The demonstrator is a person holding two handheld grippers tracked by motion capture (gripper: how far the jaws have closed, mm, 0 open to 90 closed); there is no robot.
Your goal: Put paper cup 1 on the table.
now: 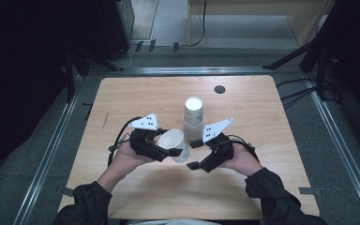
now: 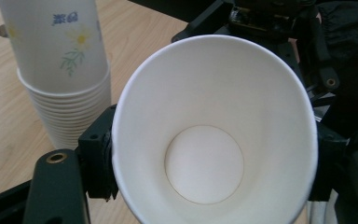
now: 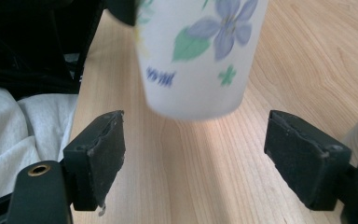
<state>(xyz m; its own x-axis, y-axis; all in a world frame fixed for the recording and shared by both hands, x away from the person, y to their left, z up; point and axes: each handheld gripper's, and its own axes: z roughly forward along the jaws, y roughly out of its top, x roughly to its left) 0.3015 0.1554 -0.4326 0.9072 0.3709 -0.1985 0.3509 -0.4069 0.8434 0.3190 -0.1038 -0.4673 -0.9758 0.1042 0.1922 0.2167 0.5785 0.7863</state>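
Squeezing the thin rim too hard is the main risk: the left gripper (image 1: 165, 149) has its jaws clamped on a single paper cup (image 1: 174, 143), held tilted above the near middle of the table (image 1: 122, 98), and it could buckle or slip. The right gripper (image 1: 194, 153) stands with jaws apart, holding nothing, so it would not catch the cup, and a swing could topple the cup stack (image 1: 193, 119) just behind.

My right hand-held gripper (image 3: 193, 158) has its two black jaws standing wide apart, nothing pressed between the pads. Just beyond them I see the bottom end of a paper cup (image 3: 198, 56) printed with blue flowers and green leaves, lifted clear of the pale wooden surface (image 3: 307, 60). White cloth (image 3: 14, 135) lies at my left edge.
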